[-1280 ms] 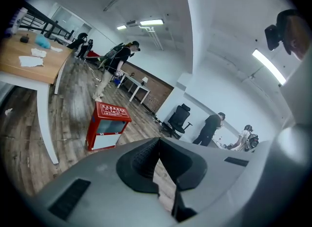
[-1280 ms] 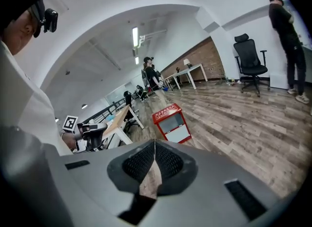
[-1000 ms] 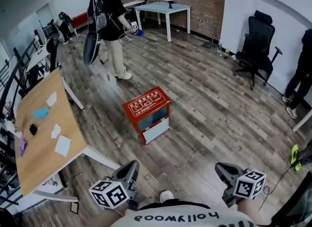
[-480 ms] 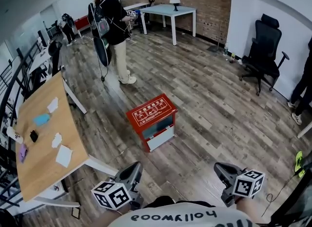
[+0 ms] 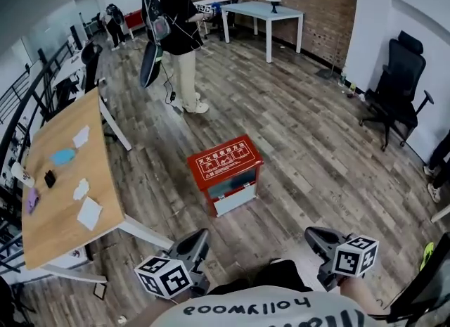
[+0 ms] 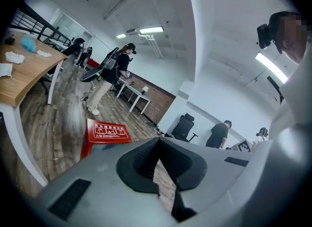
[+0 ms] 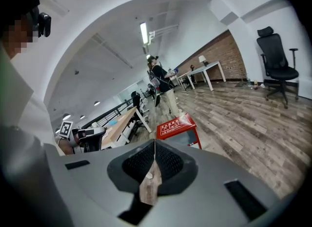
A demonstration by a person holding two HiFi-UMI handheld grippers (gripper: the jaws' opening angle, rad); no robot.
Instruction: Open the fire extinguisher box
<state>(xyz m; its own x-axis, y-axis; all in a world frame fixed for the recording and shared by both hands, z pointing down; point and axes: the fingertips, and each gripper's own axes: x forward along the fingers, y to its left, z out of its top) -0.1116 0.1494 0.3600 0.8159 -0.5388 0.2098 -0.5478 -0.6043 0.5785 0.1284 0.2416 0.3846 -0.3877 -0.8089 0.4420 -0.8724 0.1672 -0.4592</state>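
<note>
The red fire extinguisher box (image 5: 223,162) stands on the wood floor, its lid printed in white and its front door, with a window and a pale lower panel, closed. It also shows in the left gripper view (image 6: 105,131) and in the right gripper view (image 7: 176,125). My left gripper (image 5: 200,237) is low at the left, well short of the box, its jaws shut on nothing (image 6: 158,143). My right gripper (image 5: 312,234) is low at the right, just as far from the box, with its jaws meeting at the tips and nothing between them (image 7: 155,144).
A wooden table (image 5: 60,199) with papers and small items stands to the left. A person with a backpack (image 5: 176,30) stands beyond the box. A white table (image 5: 271,10) and a black office chair (image 5: 404,83) are farther off.
The head view has moved forward over the floor toward the box, both grippers carried along, still shut. The standing person has shifted up in the picture.
</note>
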